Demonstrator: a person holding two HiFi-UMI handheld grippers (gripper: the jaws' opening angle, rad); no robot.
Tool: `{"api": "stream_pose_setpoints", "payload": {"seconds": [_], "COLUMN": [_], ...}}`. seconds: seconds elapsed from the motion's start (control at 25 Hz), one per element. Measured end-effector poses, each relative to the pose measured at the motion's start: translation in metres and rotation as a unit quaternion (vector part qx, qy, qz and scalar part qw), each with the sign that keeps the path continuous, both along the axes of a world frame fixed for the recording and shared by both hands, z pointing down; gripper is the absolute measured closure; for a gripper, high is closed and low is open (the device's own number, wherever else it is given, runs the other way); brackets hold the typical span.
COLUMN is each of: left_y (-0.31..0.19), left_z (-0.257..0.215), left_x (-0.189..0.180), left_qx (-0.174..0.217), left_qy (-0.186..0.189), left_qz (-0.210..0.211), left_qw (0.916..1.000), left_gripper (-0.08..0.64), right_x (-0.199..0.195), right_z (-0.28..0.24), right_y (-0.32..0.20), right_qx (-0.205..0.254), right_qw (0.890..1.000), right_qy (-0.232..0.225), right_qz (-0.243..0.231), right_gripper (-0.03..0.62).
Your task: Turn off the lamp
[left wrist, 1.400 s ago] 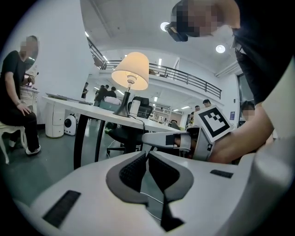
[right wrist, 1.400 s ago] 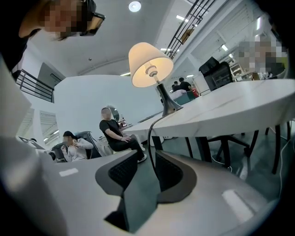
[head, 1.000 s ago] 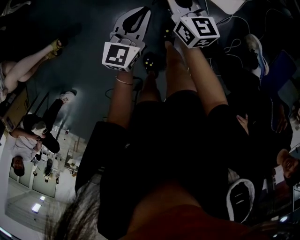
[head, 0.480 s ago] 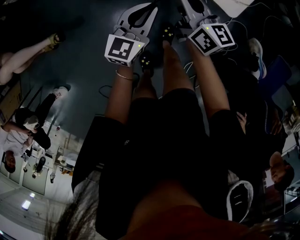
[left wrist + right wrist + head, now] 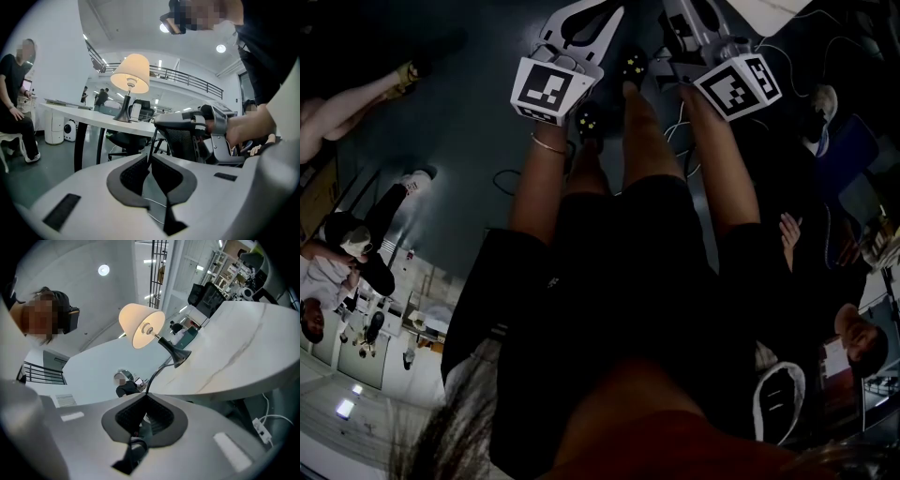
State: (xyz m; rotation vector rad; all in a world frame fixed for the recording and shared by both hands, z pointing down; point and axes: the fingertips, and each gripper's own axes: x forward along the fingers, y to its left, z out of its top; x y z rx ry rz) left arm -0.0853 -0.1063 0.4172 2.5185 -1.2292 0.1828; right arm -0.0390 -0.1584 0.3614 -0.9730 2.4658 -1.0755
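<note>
The lamp (image 5: 131, 72) stands lit on the white table (image 5: 84, 115), its cream shade glowing above a dark flared base (image 5: 123, 115). In the right gripper view the lamp (image 5: 140, 326) leans on its bent neck, and its thin dark cord (image 5: 157, 373) runs from the base (image 5: 180, 355) off the table edge into my right gripper (image 5: 146, 394), which is shut on it. My left gripper (image 5: 150, 157) is shut on the same cord just below the right gripper (image 5: 157, 123). A short stretch of cord (image 5: 153, 143) shows between them. Both grippers hang in the air in front of the table.
A person sits at the left (image 5: 11, 93). A dark office chair (image 5: 122, 140) and a small white device (image 5: 70, 129) stand under the table. A power strip with a cable (image 5: 262, 430) lies on the floor. Other people stand around in the head view.
Both grippers have moved toward the top of the head view. The right gripper's marker cube has shifted right and rolled.
</note>
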Motion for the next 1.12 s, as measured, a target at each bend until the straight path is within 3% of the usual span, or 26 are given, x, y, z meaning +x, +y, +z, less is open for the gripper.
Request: {"api": "stream_pose_setpoints", "payload": {"seconds": [0.16, 0.72, 0.96, 1.12], "left_y": [-0.005, -0.031, -0.035, -0.037], "left_z": [0.004, -0.003, -0.017, -0.018], "left_x": [0.005, 0.033, 0.053, 0.059], "left_qx": [-0.001, 0.025, 0.018, 0.024], "left_qy": [0.003, -0.032, -0.008, -0.016], "left_qz": [0.01, 0.066, 0.065, 0.066], "left_qw": [0.9999, 0.997, 0.9977, 0.9974], "left_gripper": [0.489, 0.489, 0.491, 0.525], "right_x": [-0.001, -0.002, 0.015, 0.022], "right_z": [0.0, -0.012, -0.023, -0.022], "right_y": [-0.001, -0.003, -0.004, -0.004], "right_qx": [-0.002, -0.017, -0.021, -0.023], "right_qw": [1.0, 0.999, 0.998, 0.998], "right_qy": [-0.009, -0.05, -0.058, -0.057], "right_qz": [-0.003, 0.002, 0.006, 0.01], "right_gripper": [0.588, 0.588, 0.586, 0.586]}}
